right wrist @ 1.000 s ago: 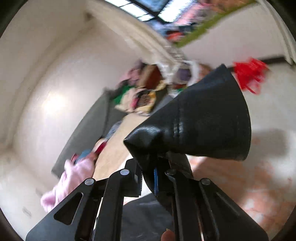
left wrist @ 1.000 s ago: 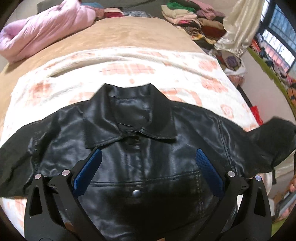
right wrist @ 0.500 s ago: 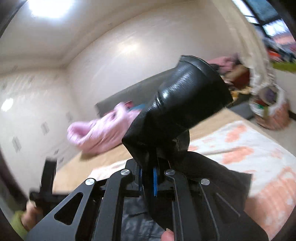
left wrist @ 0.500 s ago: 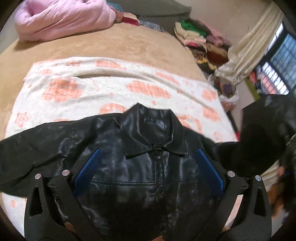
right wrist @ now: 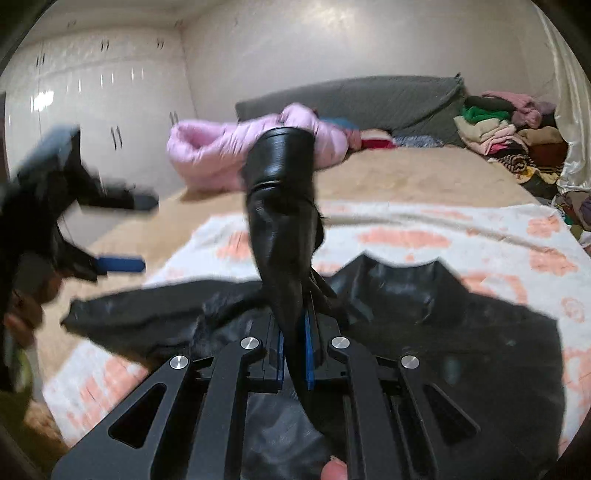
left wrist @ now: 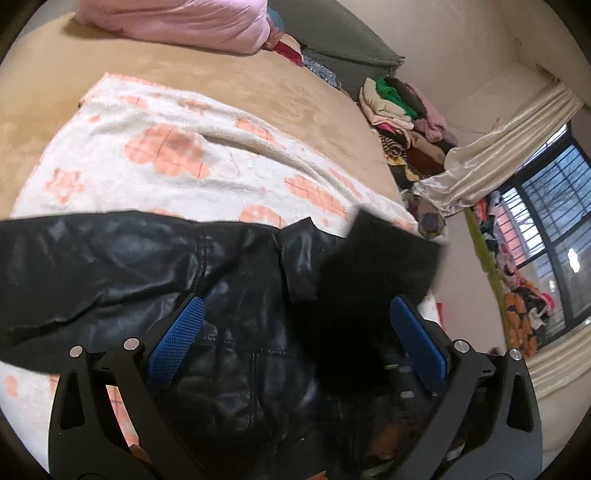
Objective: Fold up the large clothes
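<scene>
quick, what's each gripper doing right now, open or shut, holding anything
left gripper: open, blue pads apart above the black leather jacket, gripping nothing
right gripper: shut on the jacket's black sleeve, cuff lifted

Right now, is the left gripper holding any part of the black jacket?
No, the left gripper stands open above the black jacket, its blue pads wide apart and clamping nothing.

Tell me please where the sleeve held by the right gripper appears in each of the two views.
Left wrist view: the sleeve is a blurred black shape right of centre, over the jacket's collar.
Right wrist view: the sleeve stands up at the centre, pinched in the right gripper.
Shared landmark: the pink puffy coat at the bed's far end.
</scene>
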